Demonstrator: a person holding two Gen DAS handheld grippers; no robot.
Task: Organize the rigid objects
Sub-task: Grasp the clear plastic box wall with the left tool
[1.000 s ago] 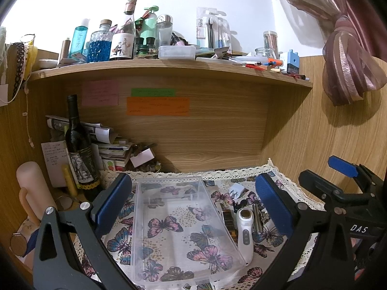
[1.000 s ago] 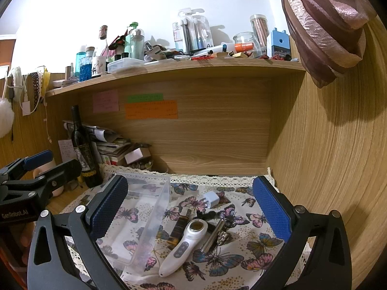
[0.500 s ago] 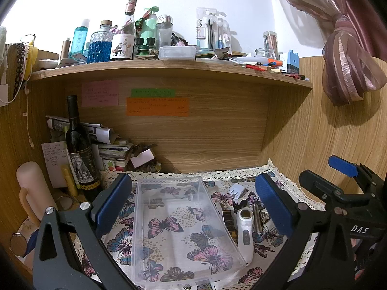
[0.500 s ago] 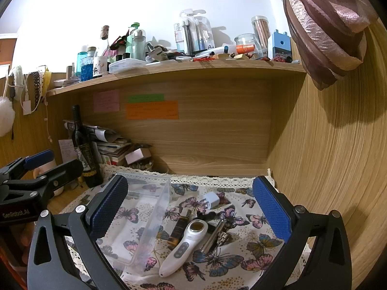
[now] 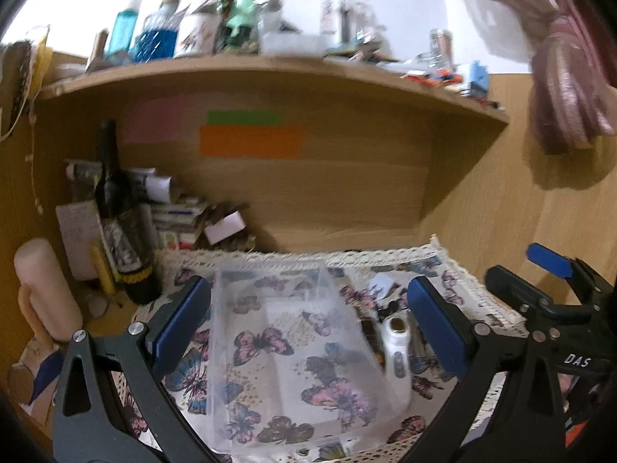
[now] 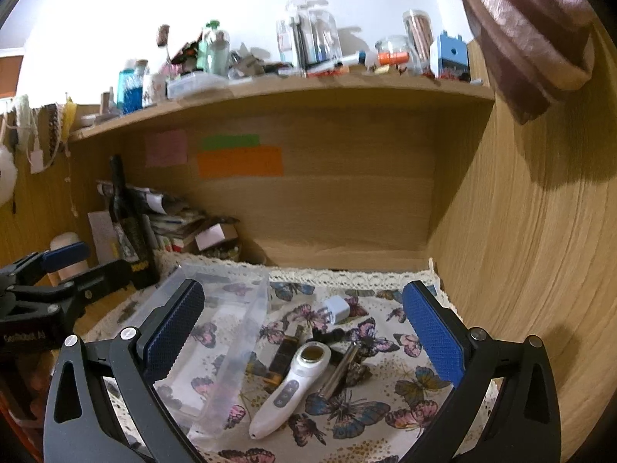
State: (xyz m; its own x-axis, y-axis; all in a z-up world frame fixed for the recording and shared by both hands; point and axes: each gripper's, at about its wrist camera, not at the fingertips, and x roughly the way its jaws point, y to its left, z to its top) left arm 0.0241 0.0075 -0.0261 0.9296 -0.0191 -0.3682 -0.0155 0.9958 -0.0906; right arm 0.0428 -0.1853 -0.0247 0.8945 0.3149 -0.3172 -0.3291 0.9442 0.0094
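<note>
A clear plastic tray [image 5: 239, 366] [image 6: 246, 332] lies empty on the butterfly-print cloth [image 6: 385, 405]. Right of it lie a white handheld device [image 6: 293, 382] [image 5: 397, 359], a dark lighter-like stick [image 6: 281, 359], a metal tube [image 6: 343, 366], a black piece [image 6: 327, 335] and a small white charger plug [image 6: 337, 306] [image 5: 380, 283]. My left gripper [image 5: 308, 324] hangs open over the tray. My right gripper [image 6: 304, 332] hangs open above the white device and the small items. Neither holds anything.
A dark wine bottle [image 5: 119, 223] [image 6: 131, 227], stacked booklets [image 5: 173, 216] and a pink cylinder [image 5: 46, 289] crowd the back left. A shelf [image 6: 270, 92] full of bottles runs overhead. A wooden wall [image 6: 520, 250] closes the right side; a curtain [image 6: 528, 27] hangs there.
Both grippers have shifted slightly forward and down toward the cloth; the left wrist view is blurred by the motion. Nothing on the cloth has moved.
</note>
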